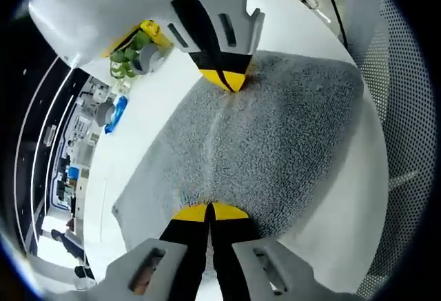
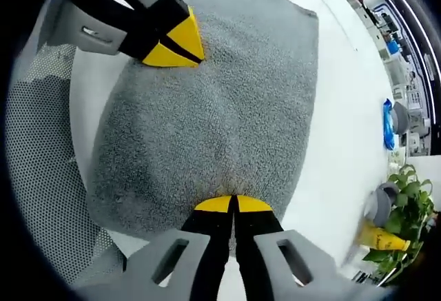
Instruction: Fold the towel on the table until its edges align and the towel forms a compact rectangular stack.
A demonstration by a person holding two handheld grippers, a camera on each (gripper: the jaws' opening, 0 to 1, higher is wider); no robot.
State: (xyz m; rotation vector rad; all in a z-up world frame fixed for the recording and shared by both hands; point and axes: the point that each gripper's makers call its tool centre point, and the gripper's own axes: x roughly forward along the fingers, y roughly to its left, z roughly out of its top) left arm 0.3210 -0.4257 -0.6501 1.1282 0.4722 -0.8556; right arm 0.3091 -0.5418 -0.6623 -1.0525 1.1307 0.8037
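Note:
A grey terry towel (image 1: 282, 129) lies flat on the white table (image 1: 158, 108). In the left gripper view my left gripper (image 1: 209, 211) is shut on the towel's near edge, yellow tips together. Opposite it, my right gripper (image 1: 224, 80) comes in from the top and pinches the far edge. A faint crease runs between the two. In the right gripper view the towel (image 2: 207, 108) stretches away from my right gripper (image 2: 232, 204), which is shut on its near edge. The left gripper (image 2: 180, 49) sits at the opposite edge, upper left.
A potted plant (image 1: 127, 60) (image 2: 406, 198) in a grey pot, a yellow object (image 1: 153, 31) (image 2: 382, 235) and a blue item (image 1: 116, 113) (image 2: 388, 125) stand along one side of the table. A mesh chair (image 1: 406, 108) (image 2: 41, 129) is beside the table's other edge.

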